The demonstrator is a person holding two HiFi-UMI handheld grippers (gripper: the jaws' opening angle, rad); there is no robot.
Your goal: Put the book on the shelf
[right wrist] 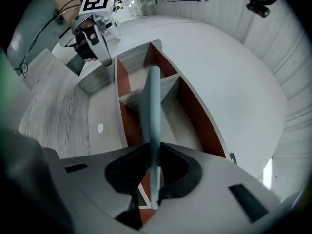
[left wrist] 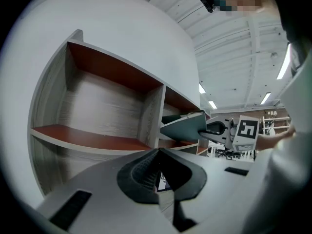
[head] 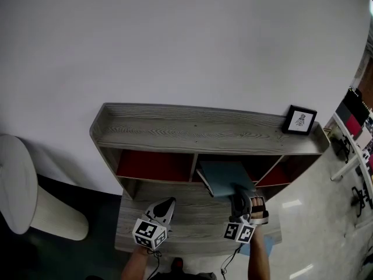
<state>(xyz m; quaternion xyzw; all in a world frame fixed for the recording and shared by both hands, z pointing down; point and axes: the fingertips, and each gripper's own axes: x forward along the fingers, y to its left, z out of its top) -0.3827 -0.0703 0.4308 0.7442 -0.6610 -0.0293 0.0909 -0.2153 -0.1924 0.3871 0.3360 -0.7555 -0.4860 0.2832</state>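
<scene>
A teal book (head: pixel 224 178) juts from the mouth of the middle compartment of a grey wooden shelf unit (head: pixel 204 127) with red insides. My right gripper (head: pixel 240 203) is shut on the book's near edge. In the right gripper view the book (right wrist: pixel 152 111) runs edge-on from between the jaws of the right gripper (right wrist: pixel 152 169) toward the shelf unit (right wrist: pixel 127 94). My left gripper (head: pixel 163 207) hovers to the left, jaws together and holding nothing. In the left gripper view the left gripper (left wrist: pixel 158 155) faces the shelf unit (left wrist: pixel 97 140), with the book (left wrist: pixel 187 128) and the right gripper (left wrist: pixel 214 129) off to the right.
A small black-framed picture (head: pixel 301 120) stands on the shelf unit's top right corner. A grey wooden surface (head: pixel 198 223) lies under both grippers in front of the unit. A white rounded seat (head: pixel 17 185) stands at the left. Racks (head: pixel 355 133) line the right edge.
</scene>
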